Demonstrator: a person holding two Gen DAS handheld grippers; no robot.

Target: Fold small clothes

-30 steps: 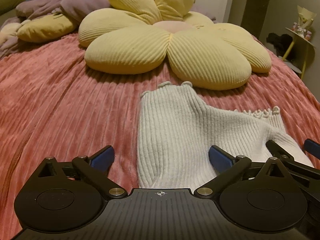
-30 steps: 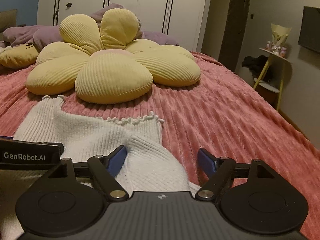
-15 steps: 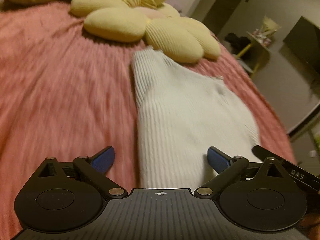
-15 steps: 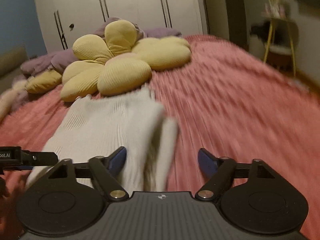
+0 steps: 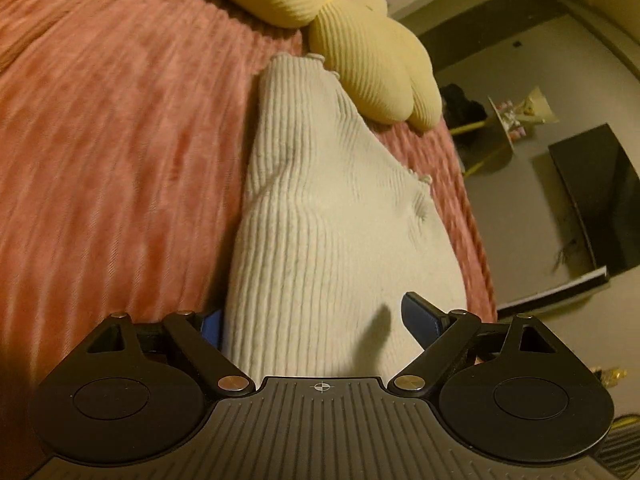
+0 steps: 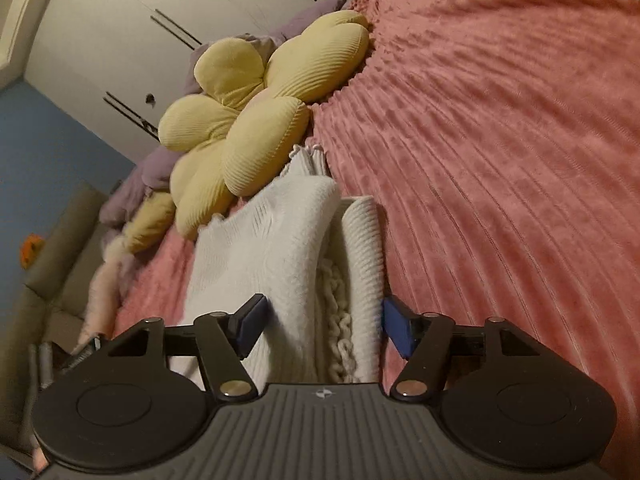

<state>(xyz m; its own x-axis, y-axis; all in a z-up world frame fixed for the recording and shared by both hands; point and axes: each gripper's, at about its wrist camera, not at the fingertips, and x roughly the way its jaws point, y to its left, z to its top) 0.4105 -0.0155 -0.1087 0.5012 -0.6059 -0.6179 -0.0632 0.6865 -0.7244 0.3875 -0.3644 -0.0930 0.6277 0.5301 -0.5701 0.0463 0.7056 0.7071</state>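
Observation:
A white ribbed knit garment (image 5: 320,208) lies on the pink bedspread (image 5: 112,152), its frilled hem near the yellow flower cushion (image 5: 360,60). My left gripper (image 5: 316,320) tilts down over the garment's near end with its jaws closing. The cloth lies between the blue pads (image 5: 420,316), and its edge hides part of the left pad. In the right wrist view the garment (image 6: 280,248) shows as a folded bundle with a ribbed fold (image 6: 362,248) on its right. My right gripper (image 6: 322,328) straddles this bundle with its jaws closing, the pads (image 6: 396,330) beside the cloth.
The flower cushion (image 6: 248,120) lies at the head of the bed with purple bedding (image 6: 160,160) behind it. White wardrobe doors (image 6: 140,40) stand beyond. A dark screen (image 5: 600,200) and a small yellow side table (image 5: 504,120) are off the bed's right side.
Both grippers have rolled and moved in over the garment, so each view now tilts. Their jaws have narrowed. The sleeve part now lies folded over on the garment's right side.

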